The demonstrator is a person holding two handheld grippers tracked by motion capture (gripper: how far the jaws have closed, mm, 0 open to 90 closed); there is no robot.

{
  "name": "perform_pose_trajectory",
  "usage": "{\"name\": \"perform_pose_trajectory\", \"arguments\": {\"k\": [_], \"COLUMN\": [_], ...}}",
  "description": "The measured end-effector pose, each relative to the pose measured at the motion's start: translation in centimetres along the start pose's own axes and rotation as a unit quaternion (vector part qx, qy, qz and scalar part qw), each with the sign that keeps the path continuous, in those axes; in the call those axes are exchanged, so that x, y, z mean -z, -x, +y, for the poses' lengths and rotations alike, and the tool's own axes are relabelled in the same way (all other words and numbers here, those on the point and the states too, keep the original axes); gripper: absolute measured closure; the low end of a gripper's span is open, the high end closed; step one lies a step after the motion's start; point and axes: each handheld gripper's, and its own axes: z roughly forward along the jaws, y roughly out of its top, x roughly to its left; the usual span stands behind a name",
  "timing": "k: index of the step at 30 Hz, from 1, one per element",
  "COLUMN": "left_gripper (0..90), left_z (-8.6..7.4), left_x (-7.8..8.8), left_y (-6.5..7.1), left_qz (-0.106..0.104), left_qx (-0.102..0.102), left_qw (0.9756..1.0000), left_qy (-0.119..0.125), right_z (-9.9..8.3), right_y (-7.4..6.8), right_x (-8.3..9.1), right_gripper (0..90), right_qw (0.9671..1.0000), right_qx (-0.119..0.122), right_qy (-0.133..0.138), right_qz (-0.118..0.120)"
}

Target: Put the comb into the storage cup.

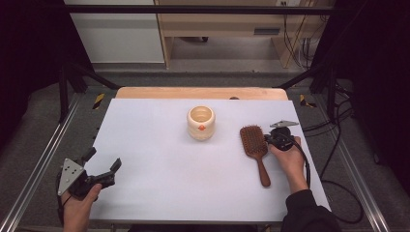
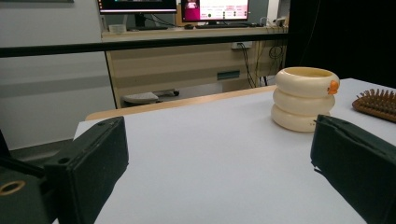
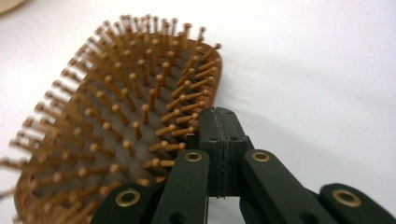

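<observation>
Right gripper [image 3: 219,128] clenched empty, pressed against brush [image 1: 253,141] edge, could shove it left into cup [image 1: 200,122]; left gripper [image 1: 102,166] released, idle near-left on counter [image 1: 159,169].

Cup [image 1: 201,123] stands on the desk [image 1: 159,164], mid-far. Brush [image 1: 255,148] lies flat right of the cup, apart from it, head far, handle near. Right tool [image 1: 269,139] sits at the head's right edge, touching it. Left tool [image 1: 102,165] at the near left corner, well apart from the cup and brush.
</observation>
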Motion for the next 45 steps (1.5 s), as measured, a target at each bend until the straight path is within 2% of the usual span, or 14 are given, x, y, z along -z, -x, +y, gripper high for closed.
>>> {"name": "perform_pose_trajectory", "arguments": {"k": [6, 9, 12, 15, 21, 25, 31, 35, 42, 45], "left_gripper": [4.3, 4.3, 4.3, 4.2, 4.3, 4.3, 4.3, 4.3, 4.4, 4.4], "left_z": [0.0, 0.0, 0.0, 0.0, 0.0, 0.0, 0.1, 0.1, 0.1, 0.1], "left_x": [0.0, 0.0, 0.0, 0.0, 0.0, 0.1, 0.1, 0.1, 0.2, 0.2], "left_y": [0.0, 0.0, 0.0, 0.0, 0.1, 0.2, 0.3, 0.3, 0.2, 0.2], "left_qz": [0.000, 0.000, 0.000, 0.001, 0.003, 0.002, 0.001, 0.000, 0.002, 0.002], "left_qx": [0.000, 0.000, 0.000, -0.001, -0.006, -0.008, -0.010, -0.009, -0.008, -0.009], "left_qw": [1.0000, 1.0000, 1.0000, 1.0000, 1.0000, 1.0000, 1.0000, 1.0000, 1.0000, 1.0000], "left_qy": [-0.002, -0.002, -0.003, -0.003, -0.005, -0.004, -0.003, -0.002, -0.003, -0.003], "right_z": [0.6, 0.6, 0.4, 0.3, -0.4, -1.1, -2.2, -2.6, -2.6, -2.3], "right_y": [-0.2, -0.2, 0.0, 0.2, -0.5, -1.2, -2.8, -3.8, -4.8, -5.1], "right_x": [-0.7, -0.8, -0.5, 0.2, 2.4, 4.0, 5.7, 6.5, 6.3, 5.8], "right_gripper": [90.0, 90.0, 89.3, 89.2, 88.6, 87.4, 82.2, 70.4, 34.5, 21.8], "right_qw": [0.9999, 0.9999, 0.9999, 0.9997, 0.9995, 0.9993, 0.9993, 0.9994, 0.9991, 0.9983], "right_qx": [0.011, 0.014, 0.008, 0.002, 0.000, -0.002, 0.010, 0.011, 0.018, 0.019], "right_qy": [0.003, 0.003, 0.004, 0.012, 0.027, 0.036, 0.034, 0.026, -0.024, -0.049], "right_qz": [0.009, 0.002, -0.010, -0.020, -0.016, -0.005, 0.012, 0.018, 0.031, 0.026]}}
